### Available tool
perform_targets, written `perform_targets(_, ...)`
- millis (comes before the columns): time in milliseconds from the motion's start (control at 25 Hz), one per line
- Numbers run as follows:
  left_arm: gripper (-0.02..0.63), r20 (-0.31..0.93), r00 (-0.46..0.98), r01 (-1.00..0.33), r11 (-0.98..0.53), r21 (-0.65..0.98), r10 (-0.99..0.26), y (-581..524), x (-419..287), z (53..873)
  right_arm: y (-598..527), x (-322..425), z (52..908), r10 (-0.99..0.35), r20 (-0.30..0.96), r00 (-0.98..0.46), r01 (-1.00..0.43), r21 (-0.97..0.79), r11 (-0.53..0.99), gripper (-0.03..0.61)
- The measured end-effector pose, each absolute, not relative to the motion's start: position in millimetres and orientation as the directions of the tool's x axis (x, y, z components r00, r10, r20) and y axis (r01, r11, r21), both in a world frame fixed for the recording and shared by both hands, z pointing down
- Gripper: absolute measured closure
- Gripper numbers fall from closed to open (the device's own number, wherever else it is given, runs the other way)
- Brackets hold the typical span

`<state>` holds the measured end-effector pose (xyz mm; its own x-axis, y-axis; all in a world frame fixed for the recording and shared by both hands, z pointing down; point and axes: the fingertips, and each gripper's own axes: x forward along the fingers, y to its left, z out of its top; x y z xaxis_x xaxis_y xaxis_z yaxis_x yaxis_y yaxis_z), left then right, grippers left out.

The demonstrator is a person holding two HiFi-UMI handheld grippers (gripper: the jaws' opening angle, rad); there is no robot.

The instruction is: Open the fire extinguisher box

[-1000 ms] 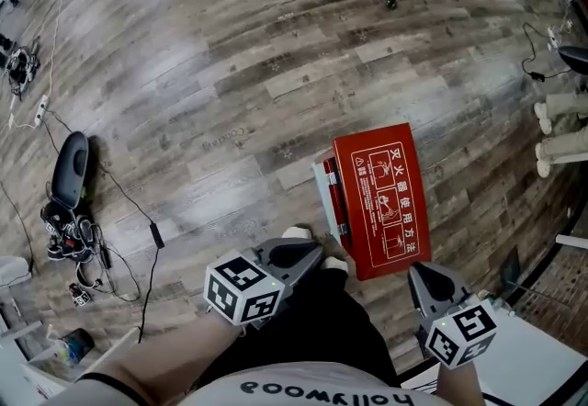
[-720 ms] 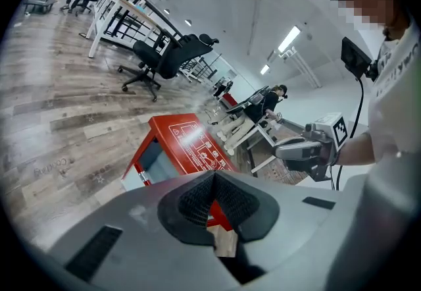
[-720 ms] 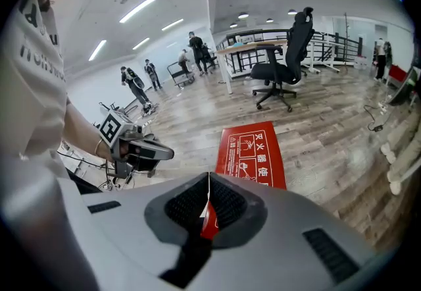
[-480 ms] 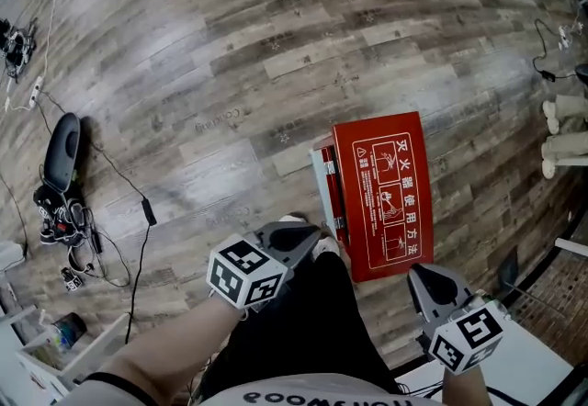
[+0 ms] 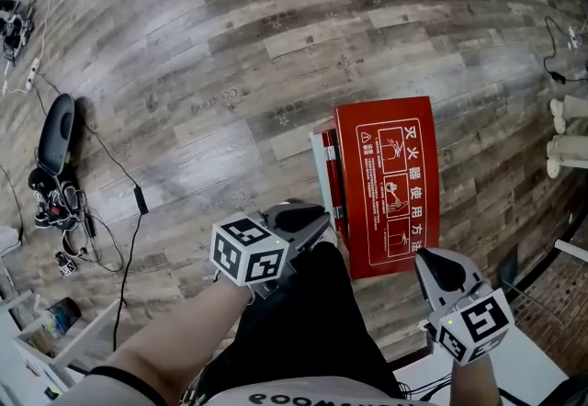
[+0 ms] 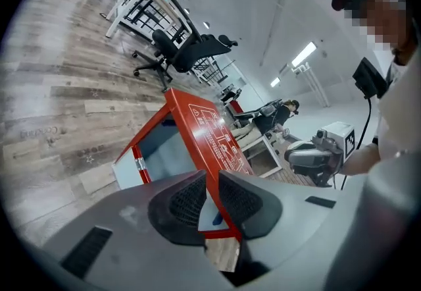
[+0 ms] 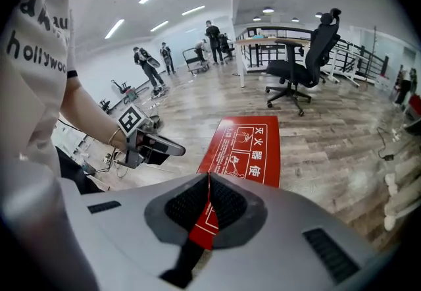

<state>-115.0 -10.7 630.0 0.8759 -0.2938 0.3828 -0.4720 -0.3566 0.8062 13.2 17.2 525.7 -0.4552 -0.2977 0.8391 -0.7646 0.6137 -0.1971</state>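
Box (image 5: 386, 184) on floor (image 5: 230, 46), near end between left gripper (image 5: 322, 221) and right gripper (image 5: 425, 258)

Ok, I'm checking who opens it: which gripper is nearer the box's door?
Left. The left gripper is beside the door, fingers just opening a little with nothing between them; the right gripper hangs off the red box's near right corner.

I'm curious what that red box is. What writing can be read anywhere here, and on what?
"灭火器使用方法": top of the red fire extinguisher box.
"hollywo", rest cut off: the person's shirt.
Small print beside the box's pictograms, and a mark on the floor: too blurred to read.
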Motion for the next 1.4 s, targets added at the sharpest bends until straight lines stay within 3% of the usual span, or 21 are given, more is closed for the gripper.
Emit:
perform_targets(120, 0.499, 0.361, 0.872, -0.461, -0.309, 0.832, -0.331, -17.5, -110.9, 630.7, 5.4, 11.6, 538.2, -0.3, 0.836, -0.459, -0.76, -0.195, 0.62, 0.568)
perform_targets(440, 0.381, 0.388, 0.874, -0.455, -0.212, 0.865, -0.292, -30.6, -87.2, 663.6, -26.6, 17.8, 565.4, -0.353, 0.812, -0.465, -0.795, -0.208, 0.569, 0.568)
perform_targets(800, 0.374, 0.31, 0.912, -0.368, -0.203, 0.908, -0.268, -42.2, -64.4, 677.8, -37.5, 29.4, 573.0, -0.423, 0.772, -0.474, -0.817, -0.207, 0.539, 0.568)
perform_targets(1200, 0.376, 0.065, 0.978, -0.097, -0.155, 0.983, -0.2, -35.0, -24.8, 663.7, -32.1, 46.0, 572.0, -0.462, 0.747, -0.477, -0.821, -0.191, 0.538, 0.568)
perform_targets(1400, 0.376, 0.076, 0.971, -0.095, -0.078, 0.992, -0.226, -36.9, -23.4, 657.5, -36.2, 55.8, 557.7, -0.511, 0.711, -0.483, -0.848, -0.235, 0.475, 0.568)
